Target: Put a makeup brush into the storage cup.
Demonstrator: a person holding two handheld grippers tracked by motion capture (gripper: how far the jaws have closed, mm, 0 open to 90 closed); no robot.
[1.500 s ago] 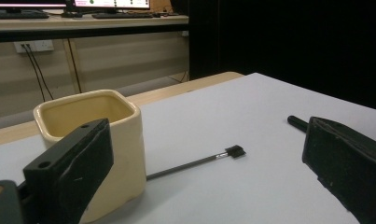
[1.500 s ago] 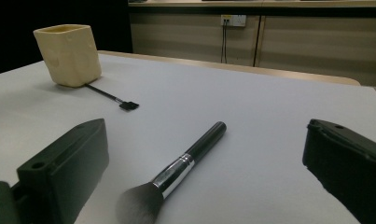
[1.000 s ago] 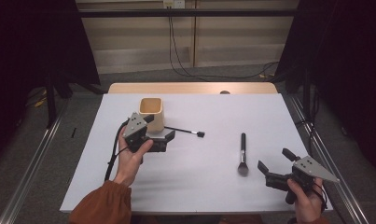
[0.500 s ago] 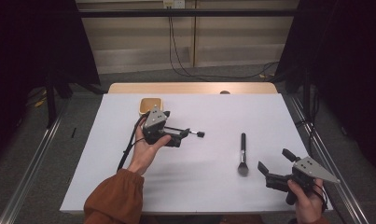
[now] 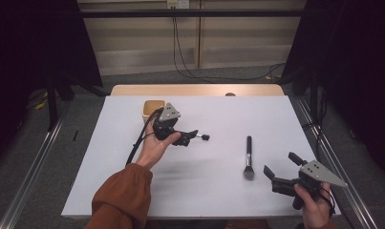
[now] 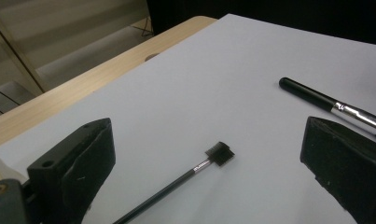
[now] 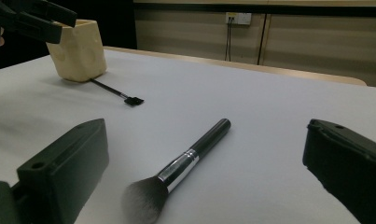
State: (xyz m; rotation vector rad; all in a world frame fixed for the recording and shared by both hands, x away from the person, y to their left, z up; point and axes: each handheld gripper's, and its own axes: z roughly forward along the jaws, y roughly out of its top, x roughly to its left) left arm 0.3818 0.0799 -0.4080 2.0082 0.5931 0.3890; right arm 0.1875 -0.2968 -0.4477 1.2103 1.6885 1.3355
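— Where's my left gripper [image 5: 189, 137]?
— Spread wide above the small brow brush [image 6: 185, 177], gripping nothing; the brush lies flat on the white table [image 5: 219, 191], near the cream cup [image 5: 152, 109].
— My right gripper [image 5: 282, 168]?
— Also spread, empty, beside the powder brush [image 5: 248, 157].

The small brow brush [image 6: 185, 175] is a thin black stick with a short square comb head, lying flat on the tabletop [image 5: 228, 200] near the far left corner. The powder brush [image 5: 248, 158] has a black handle, silver ferrule and dark bristle tuft, and lies flat right of centre with its tuft toward the near edge.
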